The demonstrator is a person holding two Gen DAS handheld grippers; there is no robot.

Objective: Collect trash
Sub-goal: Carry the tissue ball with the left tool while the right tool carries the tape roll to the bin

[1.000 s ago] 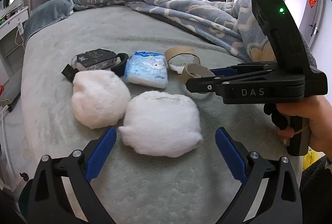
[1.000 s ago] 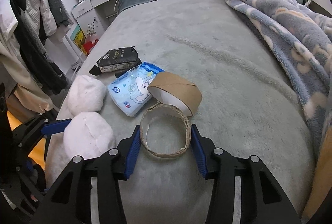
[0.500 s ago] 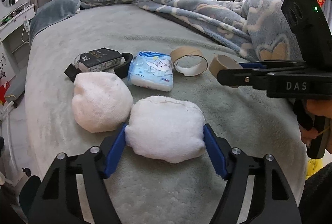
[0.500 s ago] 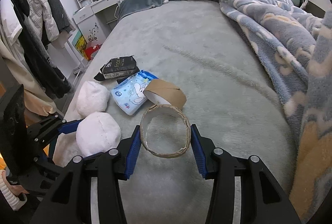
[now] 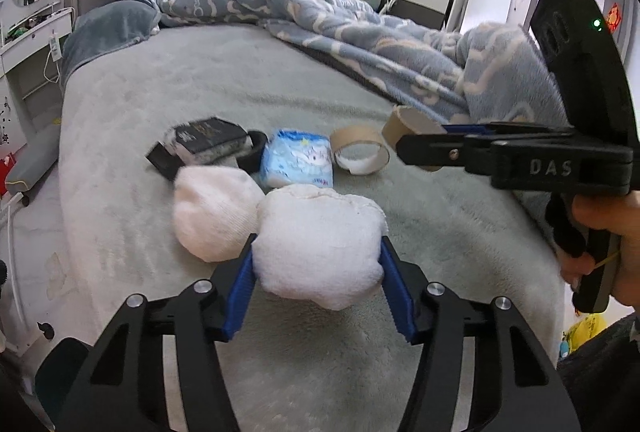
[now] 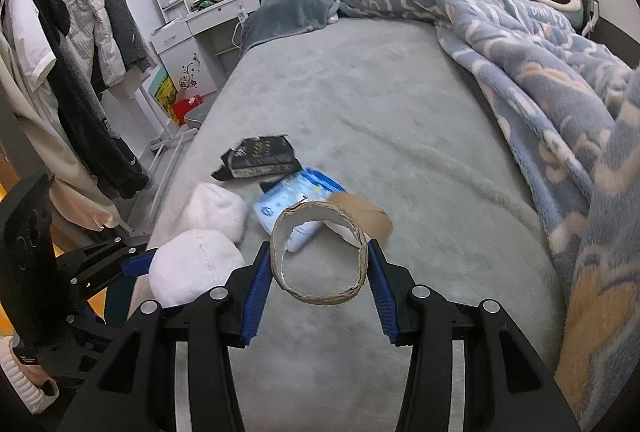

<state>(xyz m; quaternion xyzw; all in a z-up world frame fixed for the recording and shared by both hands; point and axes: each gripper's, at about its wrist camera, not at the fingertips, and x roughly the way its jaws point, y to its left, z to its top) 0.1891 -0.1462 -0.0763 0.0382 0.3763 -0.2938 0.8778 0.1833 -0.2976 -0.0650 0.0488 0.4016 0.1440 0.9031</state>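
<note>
On the grey bed, a soft white wad is clamped by the left gripper; the light, crushable cardboard ring is pinched at its sides by the right gripper.

The right gripper clamps a frayed cardboard ring between its blue pads, the ring lifted clear of the grey bed. Just beyond it lie a second cardboard ring and a blue tissue pack, with a black book further toward the bed's left edge. Two white fluffy bundles sit at that edge; the left gripper holds the nearer one. A blue patterned blanket is heaped along the right side
</note>
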